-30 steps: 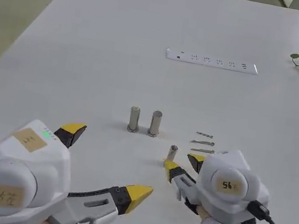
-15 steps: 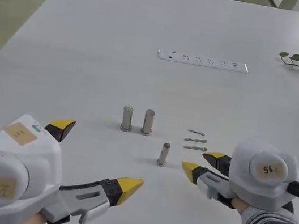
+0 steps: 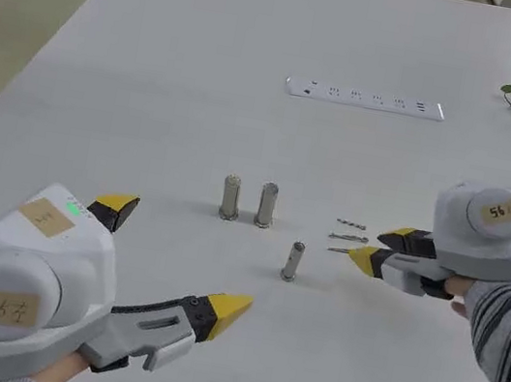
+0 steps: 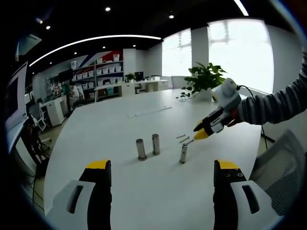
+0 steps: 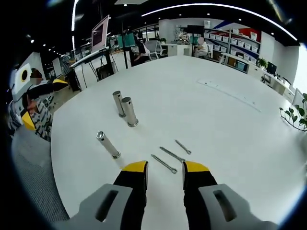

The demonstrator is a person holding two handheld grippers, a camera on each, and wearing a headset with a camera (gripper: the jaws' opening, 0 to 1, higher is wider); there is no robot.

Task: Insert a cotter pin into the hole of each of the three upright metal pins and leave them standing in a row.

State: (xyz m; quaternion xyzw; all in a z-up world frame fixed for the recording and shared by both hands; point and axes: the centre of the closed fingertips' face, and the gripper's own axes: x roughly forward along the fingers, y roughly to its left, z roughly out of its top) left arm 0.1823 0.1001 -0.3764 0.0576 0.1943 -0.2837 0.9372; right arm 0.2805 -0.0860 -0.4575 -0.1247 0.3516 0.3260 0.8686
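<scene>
Right gripper lining up on the nearest cotter pin, nothing grabbed yet

The right gripper point(image 5: 165, 168) has its jaws a little apart and empty, tips just beside the nearest cotter pin point(image 5: 164, 164). The other two cotter pins point(image 3: 349, 230) lie flat right behind it. The left gripper point(image 3: 174, 254) hangs back, jaws spread wide and empty. Two metal pins point(image 3: 248, 201) stand side by side on the table point(image 3: 255, 73), and the third metal pin point(image 3: 293, 261) stands apart, nearer the person. The cotter pins look like thin, light, stiff wire, probably skittish on that smooth top. I'd pinch one at the head end so the legs stay free.
</scene>
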